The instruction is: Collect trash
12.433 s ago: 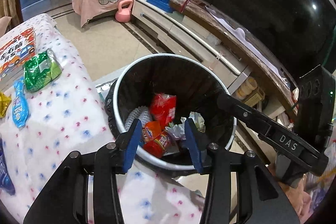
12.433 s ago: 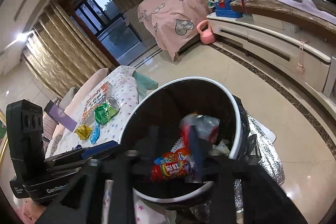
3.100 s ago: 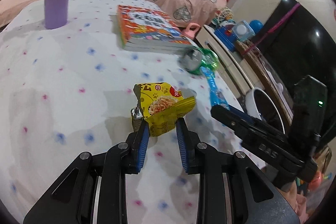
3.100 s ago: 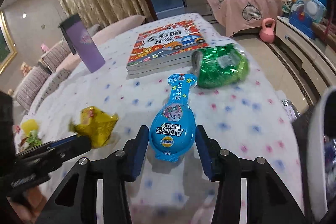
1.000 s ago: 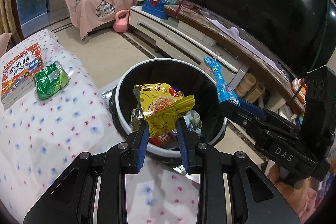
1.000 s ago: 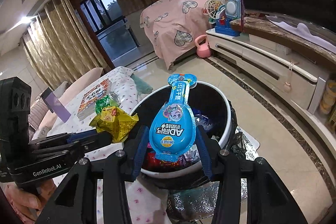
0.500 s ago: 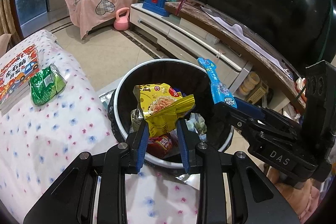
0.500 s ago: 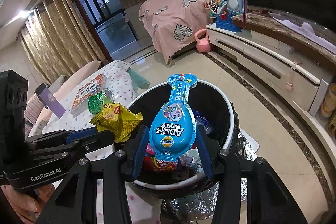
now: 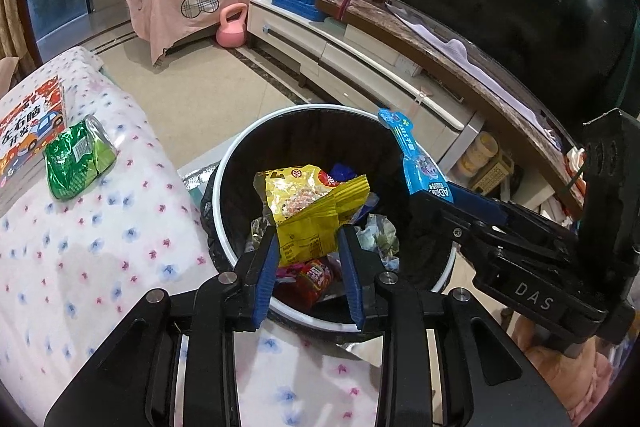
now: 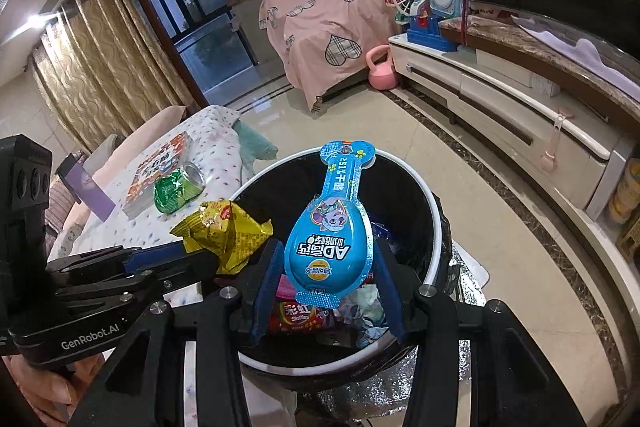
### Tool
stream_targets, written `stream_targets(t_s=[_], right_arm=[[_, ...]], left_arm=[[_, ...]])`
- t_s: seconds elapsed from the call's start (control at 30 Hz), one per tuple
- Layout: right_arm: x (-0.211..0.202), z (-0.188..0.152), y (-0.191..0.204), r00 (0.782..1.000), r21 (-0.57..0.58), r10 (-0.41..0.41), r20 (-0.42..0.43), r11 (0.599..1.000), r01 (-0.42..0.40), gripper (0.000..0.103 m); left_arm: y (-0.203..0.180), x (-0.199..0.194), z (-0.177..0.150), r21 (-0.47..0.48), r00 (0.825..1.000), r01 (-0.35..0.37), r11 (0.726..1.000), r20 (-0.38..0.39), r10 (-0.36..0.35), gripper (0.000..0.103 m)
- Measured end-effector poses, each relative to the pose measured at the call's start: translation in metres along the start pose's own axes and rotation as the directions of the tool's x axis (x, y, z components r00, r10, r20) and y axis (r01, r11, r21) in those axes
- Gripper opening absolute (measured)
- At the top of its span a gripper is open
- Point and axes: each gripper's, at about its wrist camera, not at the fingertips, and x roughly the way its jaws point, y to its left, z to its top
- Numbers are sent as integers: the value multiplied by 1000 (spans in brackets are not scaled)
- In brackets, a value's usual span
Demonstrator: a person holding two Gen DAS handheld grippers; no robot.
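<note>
A black trash bin with a white rim (image 9: 224, 163) stands beside the table, with several wrappers inside. My left gripper (image 9: 308, 233) hangs over its mouth with a crumpled yellow snack wrapper (image 9: 308, 203) upright between its blue pads. Its jaws are opening, but the pads still touch the wrapper. My right gripper (image 10: 328, 247) is shut on a blue spoon-shaped snack packet (image 10: 328, 239), held over the same bin (image 10: 432, 203). The two grippers are side by side, the right gripper (image 9: 436, 199) to the right of the left one. A green wrapper (image 9: 76, 159) lies on the table.
The table with a dotted white cloth (image 9: 100, 251) touches the bin's left side and carries a picture book (image 9: 28, 131) and a purple box (image 10: 86, 191). A long TV cabinet (image 9: 360, 55) runs behind the bin. A pink kettlebell (image 9: 232, 31) sits on the floor.
Both grippers have shifted slightly further over the bin and a little lower, each still carrying its packet. The bin now sits nearer in both views.
</note>
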Motion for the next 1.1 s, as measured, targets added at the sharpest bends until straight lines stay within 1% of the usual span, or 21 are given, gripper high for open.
stream_targets(t_s=[0.07, 0.13, 0.23, 0.37, 0.43, 0.47, 0.57, 0.63, 0.77, 0.83, 0.93, 1.1], right_arm=[[2, 1, -2, 1000, 7, -6, -6, 1000, 6, 49], [4, 1, -5, 1000, 25, 0, -13, 1000, 0, 49], [0, 0, -7, 1000, 41, 0, -5, 999, 0, 50], [-11, -2, -6, 1000, 59, 5, 23, 998, -6, 51], [-18, -4, -4, 999, 65, 6, 39, 998, -9, 53], [-20, -5, -3, 999, 66, 8, 44, 998, -11, 55], [-30, -12, 4, 997, 69, 29, 65, 997, -33, 66], [-36, -20, 11, 996, 73, 45, 81, 996, -51, 79], [-46, -33, 28, 994, 64, 63, 92, 996, -69, 89], [-53, -40, 38, 992, 63, 71, 107, 995, -78, 96], [-63, -49, 49, 988, 67, 82, 128, 994, -91, 99], [-77, -62, 69, 984, 53, 86, 155, 994, -95, 101]], left_arm=[[0, 2, 1, -6, 1000, 4, 1000, -11, -4, 36], [2, 0, 0, -18, 1000, 10, 1000, -9, -10, 52], [4, -8, -1, -29, 1000, 14, 999, 14, -14, 58], [12, -24, -6, -54, 999, 18, 998, 52, -15, 61], [18, -33, -13, -81, 997, 14, 997, 75, -8, 67], [23, -39, -18, -103, 996, 25, 994, 88, -16, 68], [31, -50, -33, -140, 994, 48, 989, 103, -34, 69], [36, -60, -45, -152, 993, 51, 987, 117, -33, 70], [42, -79, -66, -168, 989, 45, 985, 148, -20, 71], [46, -91, -80, -177, 985, 51, 983, 173, -20, 74], [50, -107, -100, -183, 979, 48, 982, 204, -9, 75], [61, -139, -125, -194, 966, 47, 980, 260, 6, 75]])
